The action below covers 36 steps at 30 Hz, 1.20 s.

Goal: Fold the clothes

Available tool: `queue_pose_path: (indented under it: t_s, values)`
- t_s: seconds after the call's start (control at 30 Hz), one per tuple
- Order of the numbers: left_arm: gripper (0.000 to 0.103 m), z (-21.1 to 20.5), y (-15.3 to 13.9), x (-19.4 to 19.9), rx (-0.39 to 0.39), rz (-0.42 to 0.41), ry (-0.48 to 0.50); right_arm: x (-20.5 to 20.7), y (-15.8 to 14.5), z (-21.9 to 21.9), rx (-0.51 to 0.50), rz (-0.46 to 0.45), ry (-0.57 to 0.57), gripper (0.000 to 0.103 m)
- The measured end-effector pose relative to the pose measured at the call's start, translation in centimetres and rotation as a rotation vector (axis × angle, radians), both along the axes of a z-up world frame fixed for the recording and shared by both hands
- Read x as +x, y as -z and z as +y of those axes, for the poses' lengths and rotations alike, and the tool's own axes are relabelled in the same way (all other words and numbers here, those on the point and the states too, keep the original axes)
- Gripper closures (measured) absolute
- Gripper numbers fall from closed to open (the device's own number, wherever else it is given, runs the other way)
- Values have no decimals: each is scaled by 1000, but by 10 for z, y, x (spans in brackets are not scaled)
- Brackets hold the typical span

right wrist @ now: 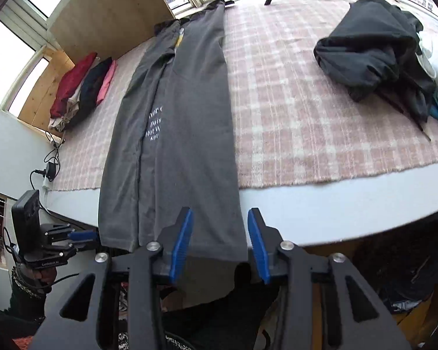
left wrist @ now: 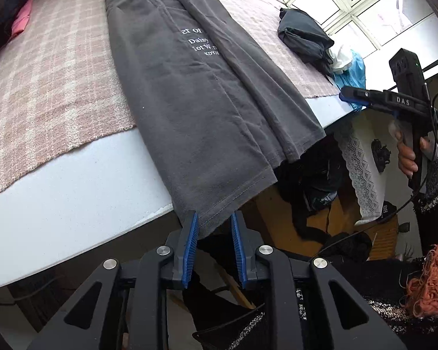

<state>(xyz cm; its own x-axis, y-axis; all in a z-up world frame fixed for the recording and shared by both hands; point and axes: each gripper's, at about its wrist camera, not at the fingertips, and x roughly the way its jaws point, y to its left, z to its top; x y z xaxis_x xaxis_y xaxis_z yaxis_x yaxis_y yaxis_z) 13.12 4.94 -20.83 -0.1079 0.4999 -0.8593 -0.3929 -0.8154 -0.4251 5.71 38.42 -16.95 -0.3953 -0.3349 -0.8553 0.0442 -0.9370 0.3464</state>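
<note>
A dark grey T-shirt [left wrist: 189, 93] with white lettering lies in a long narrow strip on the pink plaid blanket [left wrist: 43, 67], both sides folded in, its hem hanging over the table's near edge. It also shows in the right wrist view [right wrist: 175, 145]. My left gripper [left wrist: 214, 218] is open, its blue pads either side of the hem's left corner. My right gripper [right wrist: 220, 218] is open around the hem's right corner. The right gripper also shows in the left wrist view [left wrist: 353, 96], and the left gripper in the right wrist view [right wrist: 81, 236].
A crumpled dark garment [right wrist: 373, 49] lies at the right of the blanket with white and blue items beside it. Folded red, black and pink clothes [right wrist: 81, 90] are stacked at the far left. The white table edge [right wrist: 335, 198] runs along the front. Cables and a charger [right wrist: 49, 169] hang at the left.
</note>
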Motion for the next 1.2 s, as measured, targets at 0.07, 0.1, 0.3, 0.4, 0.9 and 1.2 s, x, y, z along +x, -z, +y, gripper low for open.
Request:
queue_pose_path:
  t_s: [0.07, 0.1, 0.3, 0.4, 0.9, 1.2]
  values:
    - [82, 16, -20, -2, 25, 45, 22, -42, -18, -2, 11, 56, -10, 57]
    - [82, 29, -29, -5, 49, 65, 40, -64, -24, -2, -3, 65, -17, 57]
    - [73, 128, -40, -48, 80, 183, 168, -180, -33, -12, -22, 64, -75, 58]
    - [73, 176, -20, -73, 75, 163, 220, -225, -11, -15, 31, 22, -102, 58]
    - [71, 215, 24, -90, 133, -19, 279, -376, 75, -46, -111, -121, -273, 90]
    - [71, 218, 26, -89, 117, -19, 284, -360, 45, -90, 249, 21, -430, 71]
